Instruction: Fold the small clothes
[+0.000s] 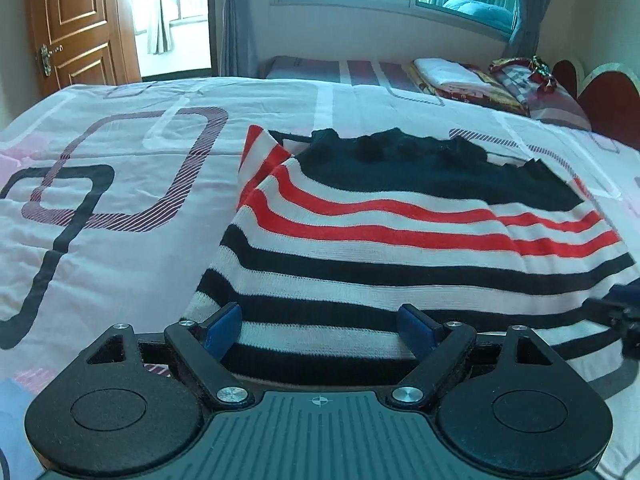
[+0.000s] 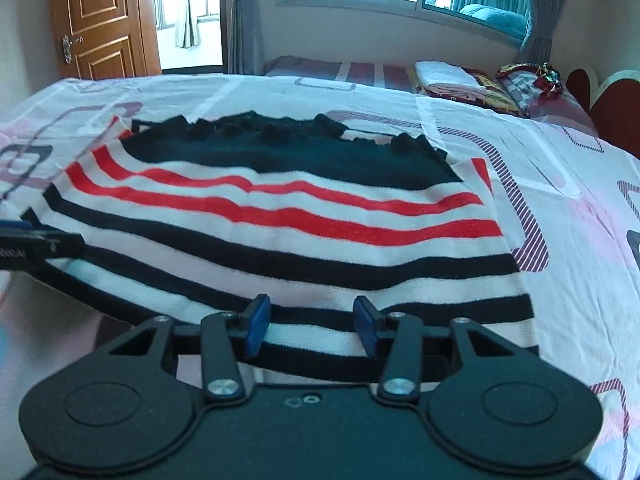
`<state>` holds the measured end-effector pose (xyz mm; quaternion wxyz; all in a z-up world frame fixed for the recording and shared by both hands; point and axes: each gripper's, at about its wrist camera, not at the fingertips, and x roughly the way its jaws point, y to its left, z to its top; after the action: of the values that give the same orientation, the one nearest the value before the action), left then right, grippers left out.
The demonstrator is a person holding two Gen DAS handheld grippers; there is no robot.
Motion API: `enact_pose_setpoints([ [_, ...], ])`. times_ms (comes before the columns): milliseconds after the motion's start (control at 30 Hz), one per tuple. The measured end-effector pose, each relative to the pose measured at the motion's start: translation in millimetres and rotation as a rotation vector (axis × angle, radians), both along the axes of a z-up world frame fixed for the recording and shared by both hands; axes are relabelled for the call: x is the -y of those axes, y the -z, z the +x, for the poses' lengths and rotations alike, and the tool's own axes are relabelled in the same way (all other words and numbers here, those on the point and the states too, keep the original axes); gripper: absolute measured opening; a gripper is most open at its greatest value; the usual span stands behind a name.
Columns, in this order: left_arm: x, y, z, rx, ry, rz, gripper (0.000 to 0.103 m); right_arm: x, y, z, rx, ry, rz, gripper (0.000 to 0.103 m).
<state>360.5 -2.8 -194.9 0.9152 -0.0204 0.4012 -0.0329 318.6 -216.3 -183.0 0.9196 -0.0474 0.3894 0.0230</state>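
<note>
Striped knit sweater point(image 1: 400, 248) flat on bedsheet point(image 1: 120, 200), near hem btwn both grippers' parted jaws: left gripper point(image 1: 320, 330) wide, right gripper point(image 2: 312, 322) narrower, neither pinching; prob. lined up for hem fold.

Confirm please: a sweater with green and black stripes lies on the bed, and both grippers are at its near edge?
Not quite. The sweater has red and black stripes on white, not green, as the left wrist view shows. It lies on the bed, with the left gripper and right gripper at its near edge.

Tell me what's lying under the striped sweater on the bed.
The striped sweater lies on a pink-and-white patterned bedsheet, which shows all around it. Whatever sits directly beneath the knit is covered, so anything tucked under it cannot be seen.
</note>
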Motion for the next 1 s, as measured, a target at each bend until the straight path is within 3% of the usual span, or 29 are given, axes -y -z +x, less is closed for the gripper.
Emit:
enact_pose_setpoints([
  [133, -5, -9, -6, -0.015, -0.006, -0.054, 0.085, 13, -29, -7, 0.035, -0.018, -0.012, 0.048],
  [233, -6, -13, -9, -0.026, -0.012, -0.082, 0.085, 23, -54, -5, 0.058, -0.066, -0.108, 0.053],
  [333, -4, -14, -9, -0.033, -0.024, -0.092, 0.103, 36, -74, 3, 0.082, -0.089, -0.193, 0.055],
  [400, -3, -15, -10, -0.011, -0.043, -0.085, 0.103, 41, -79, 11, 0.086, -0.09, -0.196, 0.055],
  [567, 4, -18, -4, 0.015, -0.054, -0.069, 0.103, 24, -49, 24, 0.083, -0.107, -0.084, 0.056],
  [633, 4, -21, -3, 0.009, -0.051, -0.097, 0.103, 14, -34, 27, 0.079, -0.107, -0.018, 0.056],
  [733, -11, -18, -13, -0.001, -0.121, -0.182, 0.103, 5, -24, 33, 0.076, -0.097, 0.057, 0.056],
  [833, -30, 1, -21, -0.085, -0.205, -0.323, 0.103, 2, -21, 32, 0.076, -0.092, 0.109, 0.056],
  [1000, -37, 22, -21, -0.126, -0.233, -0.435, 0.103, -1, -14, 32, 0.061, -0.098, 0.146, 0.057],
])
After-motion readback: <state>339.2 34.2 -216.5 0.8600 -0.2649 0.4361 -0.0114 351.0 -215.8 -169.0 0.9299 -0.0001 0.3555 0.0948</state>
